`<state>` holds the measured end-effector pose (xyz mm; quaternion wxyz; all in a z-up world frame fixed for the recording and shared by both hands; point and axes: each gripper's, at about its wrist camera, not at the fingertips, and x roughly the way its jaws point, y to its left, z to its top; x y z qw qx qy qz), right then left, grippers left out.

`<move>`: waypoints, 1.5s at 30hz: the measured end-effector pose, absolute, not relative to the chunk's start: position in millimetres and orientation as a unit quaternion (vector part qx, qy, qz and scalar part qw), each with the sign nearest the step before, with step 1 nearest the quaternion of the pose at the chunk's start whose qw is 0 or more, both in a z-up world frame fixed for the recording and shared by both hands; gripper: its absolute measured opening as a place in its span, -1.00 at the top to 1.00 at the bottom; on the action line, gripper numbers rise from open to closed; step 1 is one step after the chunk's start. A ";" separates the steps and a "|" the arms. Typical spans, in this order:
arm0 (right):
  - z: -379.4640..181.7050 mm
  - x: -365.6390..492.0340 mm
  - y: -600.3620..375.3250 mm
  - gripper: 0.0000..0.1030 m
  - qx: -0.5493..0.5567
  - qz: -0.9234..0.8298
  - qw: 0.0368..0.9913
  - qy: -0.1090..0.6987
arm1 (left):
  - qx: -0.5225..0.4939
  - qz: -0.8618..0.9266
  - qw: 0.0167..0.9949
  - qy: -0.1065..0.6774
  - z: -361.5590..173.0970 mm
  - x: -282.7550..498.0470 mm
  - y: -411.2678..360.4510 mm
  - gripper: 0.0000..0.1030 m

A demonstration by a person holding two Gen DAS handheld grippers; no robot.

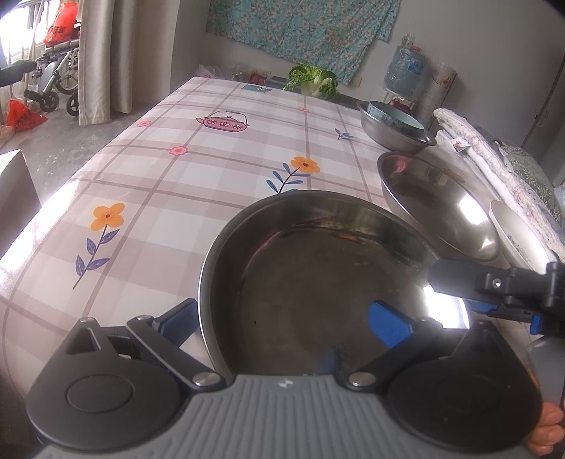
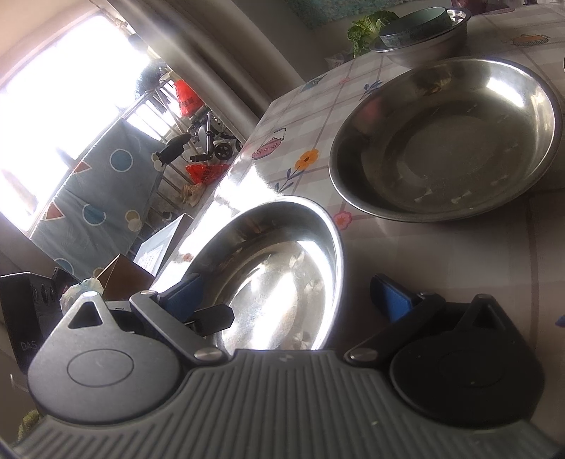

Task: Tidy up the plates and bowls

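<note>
A shallow steel plate [image 1: 317, 275] lies on the checked tablecloth near the front edge. My left gripper [image 1: 282, 319] is open, its jaws straddling the plate's left rim. My right gripper [image 2: 282, 300] is open too, its jaws straddling the same plate's [image 2: 279, 268] right rim; it shows in the left wrist view [image 1: 494, 286]. A larger steel plate [image 1: 438, 204] [image 2: 448, 137] lies just beyond. Further back a steel basin [image 1: 395, 134] [image 2: 423, 42] holds a blue bowl [image 1: 392, 114] [image 2: 413, 24]. A white dish [image 1: 515, 233] sits at the right.
The flowered tablecloth [image 1: 176, 183] covers the table. A cabbage [image 1: 312, 79] lies at the far end. Rolled cloth [image 1: 494, 159] lines the right side. A wheelchair [image 1: 53, 81] stands on the floor at the left.
</note>
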<state>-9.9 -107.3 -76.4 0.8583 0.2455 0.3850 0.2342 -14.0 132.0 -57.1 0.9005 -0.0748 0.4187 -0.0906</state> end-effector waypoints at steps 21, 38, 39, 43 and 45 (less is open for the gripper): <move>-77.1 -14.7 -107.5 0.46 0.185 0.191 0.887 0.378 | -0.066 -0.055 0.919 0.385 -57.7 -18.7 145.0 0.24; -72.9 -19.3 -107.8 0.65 0.170 0.176 0.893 0.377 | -0.093 -0.072 0.914 0.388 -57.5 -23.0 155.8 0.50; -72.5 -19.5 -107.3 0.65 0.167 0.177 0.894 0.376 | -0.086 -0.072 0.915 0.389 -57.2 -23.0 154.9 0.50; -73.8 -22.5 -107.3 0.65 0.156 0.175 0.896 0.376 | -0.060 -0.068 0.914 0.396 -56.7 -21.6 149.9 0.49; -75.8 -23.8 -107.5 0.65 0.150 0.175 0.896 0.379 | -0.052 -0.065 0.913 0.399 -56.1 -20.4 148.1 0.49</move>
